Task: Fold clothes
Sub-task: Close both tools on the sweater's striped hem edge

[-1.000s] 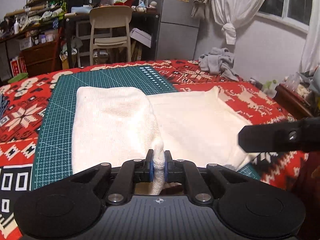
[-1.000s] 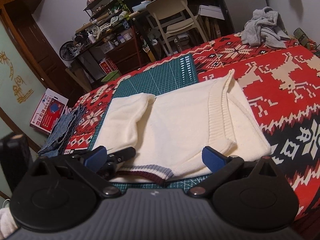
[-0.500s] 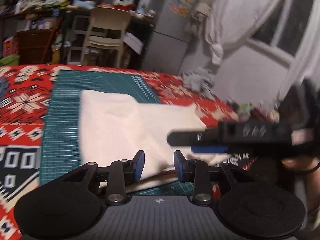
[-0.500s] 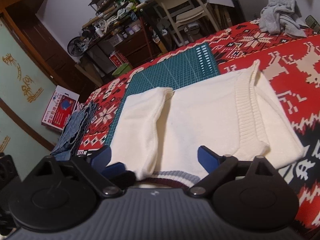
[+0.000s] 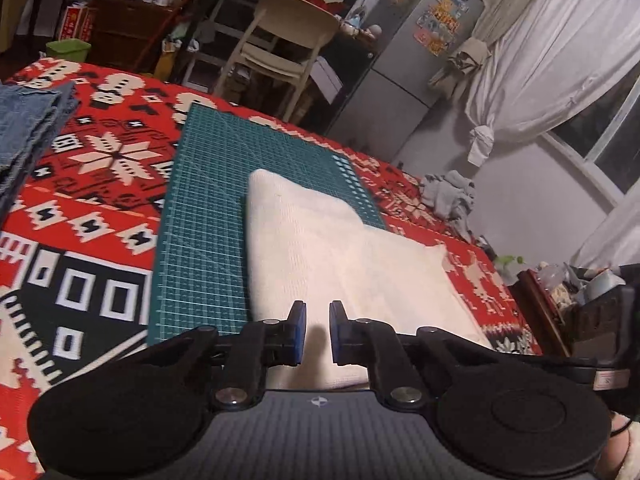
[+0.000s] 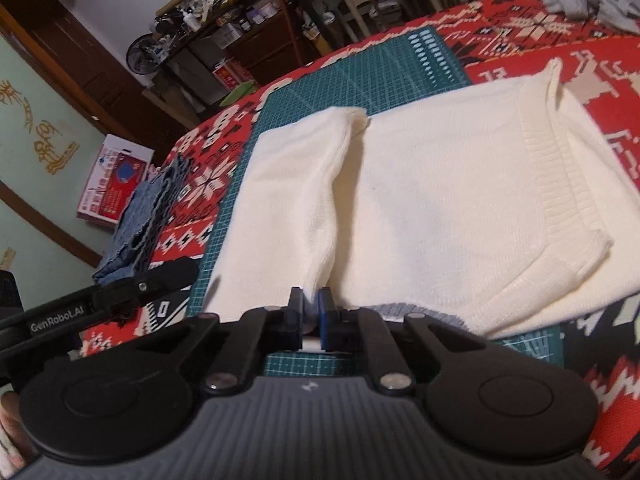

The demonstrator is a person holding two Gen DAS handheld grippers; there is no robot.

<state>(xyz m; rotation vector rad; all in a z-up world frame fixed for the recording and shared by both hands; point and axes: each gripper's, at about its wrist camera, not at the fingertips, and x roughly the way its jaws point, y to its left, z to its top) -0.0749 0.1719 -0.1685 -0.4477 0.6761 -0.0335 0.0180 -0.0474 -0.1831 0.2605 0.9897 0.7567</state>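
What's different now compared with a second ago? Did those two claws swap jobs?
Pretty much. The left gripper let go of the sweater fold it was pinching and now stands open and pulled back. The right gripper, wide open before, has closed on the sweater's near edge. The sweater stayed folded on the green mat; the jeans didn't move.

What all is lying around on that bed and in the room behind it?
sweater: one, cream, partly folded on the mat
cutting mat: one, green, on the blanket
blanket: one, red patterned, covering the bed
jeans: one stack, blue, left edge of the bed
grey garment: one, crumpled, far side of the bed
chair: one, beige, behind the bed
fridge: one, grey, by the curtain
left tongs: black, slightly open, empty
right tongs: black, pinching the sweater's near edge
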